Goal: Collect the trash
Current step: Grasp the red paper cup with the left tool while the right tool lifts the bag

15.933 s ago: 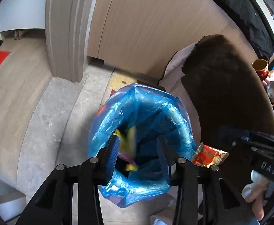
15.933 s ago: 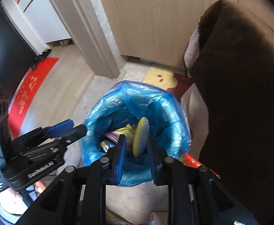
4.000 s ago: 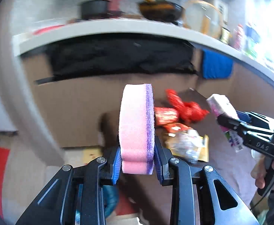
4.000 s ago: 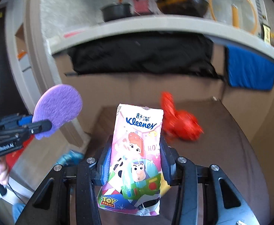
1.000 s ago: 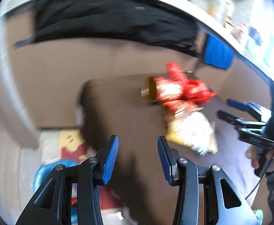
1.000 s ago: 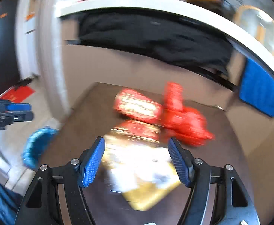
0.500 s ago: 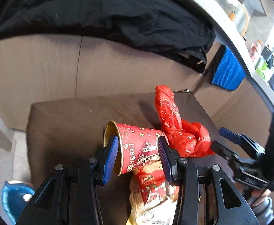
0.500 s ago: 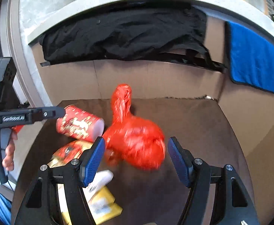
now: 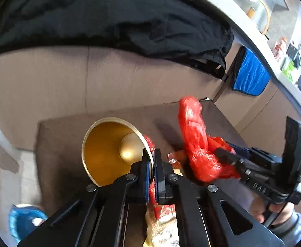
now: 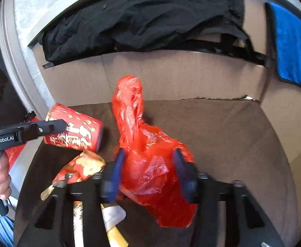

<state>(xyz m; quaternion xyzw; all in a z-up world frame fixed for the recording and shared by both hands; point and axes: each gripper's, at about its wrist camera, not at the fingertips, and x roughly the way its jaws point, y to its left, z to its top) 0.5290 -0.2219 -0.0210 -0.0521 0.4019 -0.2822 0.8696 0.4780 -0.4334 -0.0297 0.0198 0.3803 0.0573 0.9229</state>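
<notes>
A red paper cup [image 9: 109, 150] with a gold inside lies on its side on the brown tabletop [image 10: 222, 135]. My left gripper [image 9: 152, 160] is shut on its rim wall. The right wrist view shows that left gripper [image 10: 62, 126] reaching in from the left onto the cup [image 10: 78, 131]. A crumpled red plastic bag [image 10: 150, 164] lies to the right of the cup, one twisted end sticking up. The jaws of my right gripper [image 10: 148, 170] are closing on it, with blue pads [image 10: 117, 168] touching its sides. In the left wrist view, the right gripper [image 9: 222, 154] is buried in the bag [image 9: 193, 135].
Red-and-gold snack wrappers [image 10: 82, 166] and a pale packet [image 9: 162, 226] lie near the front edge. A blue bin bag [image 9: 24, 220] sits on the floor at lower left. Black cloth [image 10: 140, 20] and a blue towel [image 10: 294, 47] hang over the counter behind. A hand [image 10: 0, 183] holds the left tool.
Both grippers pushed in toward the table. The left one went from open around the cup to shut on its rim. The right one's wide jaws narrowed onto the red bag.
</notes>
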